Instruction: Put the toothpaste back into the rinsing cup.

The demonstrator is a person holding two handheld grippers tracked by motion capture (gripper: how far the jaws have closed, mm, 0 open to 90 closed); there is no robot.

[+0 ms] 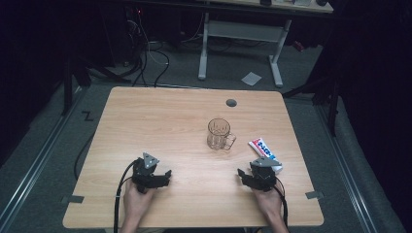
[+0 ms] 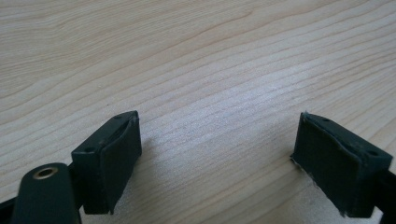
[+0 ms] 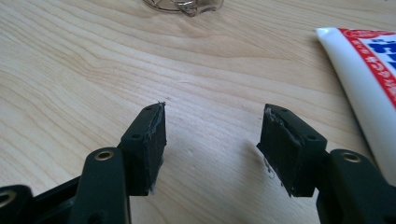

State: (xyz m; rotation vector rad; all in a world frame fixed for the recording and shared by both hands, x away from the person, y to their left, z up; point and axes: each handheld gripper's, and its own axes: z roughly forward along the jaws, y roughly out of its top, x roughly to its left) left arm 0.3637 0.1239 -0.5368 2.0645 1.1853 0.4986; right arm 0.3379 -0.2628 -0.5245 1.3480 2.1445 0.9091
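Toothpaste tube (image 1: pixel 265 151) lying flat on the wooden table (image 1: pixel 160 116), white with a red and blue printed panel and a red border along the edge, crimped end toward the far side, body running diagonally toward the near right corner. Just right of the right gripper (image 1: pixel 248 175), near end touching or almost touching the gripper's body; too close in the high view to tell which. Seen again in the right gripper view as a glossy white tube (image 3: pixel 362 74) with red lettering, off to the right of the jaws and not between them. Right gripper's jaws apart with only bare wood between the pads, gripping nothing. Clear glass mug (image 1: pixel 219 134) with faceted sides and a handle standing upright just left of the tube and a little farther back, its base glimpsed at the top edge of the right gripper view (image 3: pixel 184 5). Left gripper (image 1: pixel 165 175) well to the left of the tube, held low over the table, jaws spread wide over bare wood, holding nothing. Small grey round cap (image 1: pixel 231 103) set in the tabletop beyond the mug.
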